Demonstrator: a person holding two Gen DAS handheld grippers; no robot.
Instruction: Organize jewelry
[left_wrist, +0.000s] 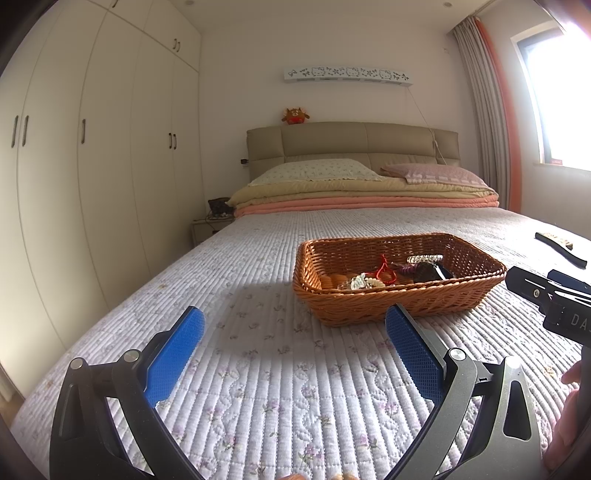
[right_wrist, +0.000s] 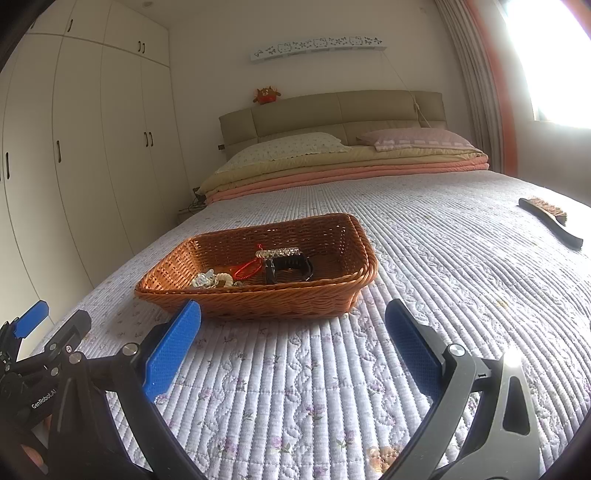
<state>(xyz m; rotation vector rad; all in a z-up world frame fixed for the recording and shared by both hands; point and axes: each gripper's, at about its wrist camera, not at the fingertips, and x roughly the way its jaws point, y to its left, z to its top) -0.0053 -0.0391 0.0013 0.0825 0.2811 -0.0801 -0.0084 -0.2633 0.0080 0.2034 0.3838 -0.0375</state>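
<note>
A brown wicker basket (left_wrist: 402, 302) sits on the quilted bed; it also shows in the right wrist view (right_wrist: 280, 304). Inside lie a red cord (left_wrist: 384, 271), a clear bead bracelet (left_wrist: 424, 257), pale beads (left_wrist: 364, 282) and a dark item (left_wrist: 430, 273). The right wrist view shows the same red cord (right_wrist: 247, 267), clear bracelet (right_wrist: 277, 253) and a black band (right_wrist: 291, 266). My left gripper (left_wrist: 295, 321) is open and empty, short of the basket's near left. My right gripper (right_wrist: 293, 314) is open and empty, just before the basket's near wall.
A dark-handled brush (right_wrist: 550, 221) lies on the quilt to the right, also in the left wrist view (left_wrist: 561, 245). Folded blankets and pillows (left_wrist: 365, 192) lie at the headboard. White wardrobes (left_wrist: 92, 166) line the left wall. The right gripper's body (left_wrist: 554, 299) shows at the left view's right edge.
</note>
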